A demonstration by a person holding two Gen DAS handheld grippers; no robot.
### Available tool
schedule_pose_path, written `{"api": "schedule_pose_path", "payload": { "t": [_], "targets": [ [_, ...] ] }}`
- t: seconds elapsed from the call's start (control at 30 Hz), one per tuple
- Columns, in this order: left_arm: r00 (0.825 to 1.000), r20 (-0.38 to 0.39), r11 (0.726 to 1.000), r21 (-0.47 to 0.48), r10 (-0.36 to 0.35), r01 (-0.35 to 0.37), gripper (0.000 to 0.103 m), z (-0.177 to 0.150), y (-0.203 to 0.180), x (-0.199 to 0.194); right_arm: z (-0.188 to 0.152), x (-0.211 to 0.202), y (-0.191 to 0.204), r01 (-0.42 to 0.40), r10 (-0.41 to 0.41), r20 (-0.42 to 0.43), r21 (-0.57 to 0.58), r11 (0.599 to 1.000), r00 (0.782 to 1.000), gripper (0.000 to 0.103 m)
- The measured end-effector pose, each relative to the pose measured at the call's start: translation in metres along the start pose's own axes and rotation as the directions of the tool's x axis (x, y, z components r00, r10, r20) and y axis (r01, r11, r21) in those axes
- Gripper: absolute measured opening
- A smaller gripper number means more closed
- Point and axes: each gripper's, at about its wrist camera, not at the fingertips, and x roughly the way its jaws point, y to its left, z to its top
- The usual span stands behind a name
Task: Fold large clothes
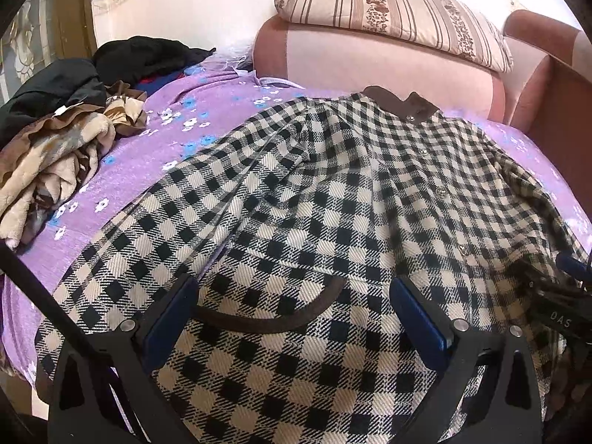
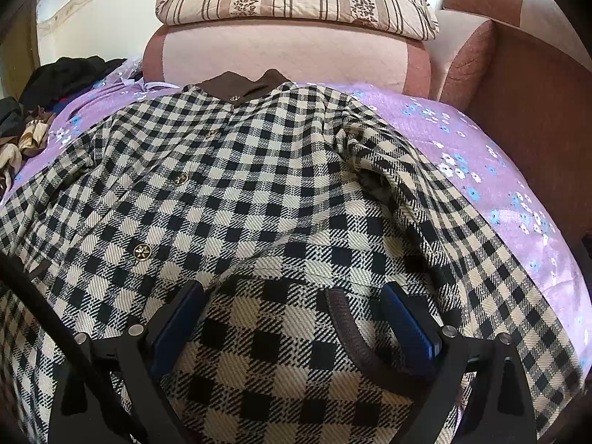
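Both pairs of fingers are standing wide apart, gripping nothing. Your left gripper point(image 1: 296, 314) is hovering low over the checked coat point(image 1: 314, 192), with a curved brown pocket trim point(image 1: 273, 318) lying between its blue pads. Your right gripper point(image 2: 292, 318) is hanging over the same coat point(image 2: 236, 192), a second brown pocket trim point(image 2: 351, 333) sitting just inside its right pad.

You are working on a coat spread front-up over the purple floral bedspread point(image 1: 155, 155), collar point(image 1: 403, 103) at the far end from your fingers, button row point(image 2: 142, 251) running between the two grippers.

Judging the risks: the weave is thick and coarse, so if you are closing on a flat panel the pads may skate off or pinch only the top layer, leaving the back behind and skewing the fold. The sleeve point(image 2: 373, 181) beyond your right fingers is bunching into a deep ridge; folding over it would likely trap a lump. The metal buttons are hard and raised, and a pad landing on one could slip.

The pile of other clothes point(image 1: 55, 155), plush and crumpled, is lying well to the left of your left fingers, probably clear of any swing.
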Motion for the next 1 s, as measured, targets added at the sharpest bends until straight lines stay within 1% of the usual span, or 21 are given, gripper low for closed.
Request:
{"api": "schedule_pose_path", "payload": {
  "t": [0.2,1.0],
  "targets": [
    [1.0,0.002,1.0,0.006,0.0,-0.001,0.103,-0.0063,0.0006,-0.0006,-0.0001,0.0014,0.0006,0.005,-0.005,-0.006,-0.007,1.0,1.0,0.098],
    [1.0,0.006,1.0,0.001,0.015,-0.015,0.103,-0.0084,0.0075,-0.0025,-0.0036,0.0029,0.0001,0.013,-0.013,-0.009,-0.002,1.0,1.0,0.098]
  ]
}}
